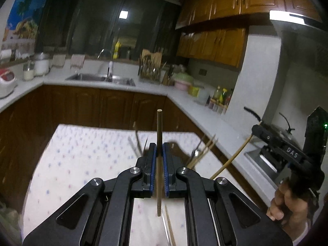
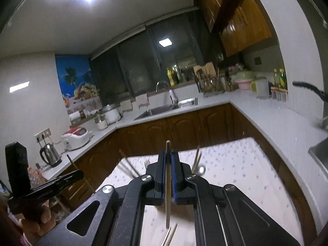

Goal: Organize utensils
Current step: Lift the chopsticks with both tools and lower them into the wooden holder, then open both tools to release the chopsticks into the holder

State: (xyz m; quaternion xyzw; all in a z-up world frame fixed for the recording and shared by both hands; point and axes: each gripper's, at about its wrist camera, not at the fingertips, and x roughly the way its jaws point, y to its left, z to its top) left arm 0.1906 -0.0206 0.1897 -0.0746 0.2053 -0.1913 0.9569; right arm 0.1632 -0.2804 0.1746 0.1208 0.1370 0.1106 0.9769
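Observation:
My left gripper (image 1: pixel 159 150) is shut on a dark brown chopstick (image 1: pixel 159 127) that stands upright between its blue pads, held above the table. My right gripper (image 2: pixel 168 157) is shut on a pale wooden chopstick (image 2: pixel 168 184), also upright. The right gripper also shows in the left wrist view (image 1: pixel 264 132), at the right, with its pale chopstick (image 1: pixel 231 160) slanting down. The left gripper shows at the lower left of the right wrist view (image 2: pixel 71 177). Loose chopsticks (image 1: pixel 205 149) and a metal spoon (image 2: pixel 201 170) lie blurred on the dotted tablecloth (image 1: pixel 82 153).
The table with the dotted cloth (image 2: pixel 235 164) stands in a U-shaped kitchen. A white counter (image 1: pixel 147 86) holds a sink (image 1: pixel 102 78), a utensil rack (image 1: pixel 150 69), jars, bottles, a rice cooker (image 2: pixel 75 136) and a kettle (image 2: pixel 50 153). A stove (image 1: pixel 264 160) is at the right.

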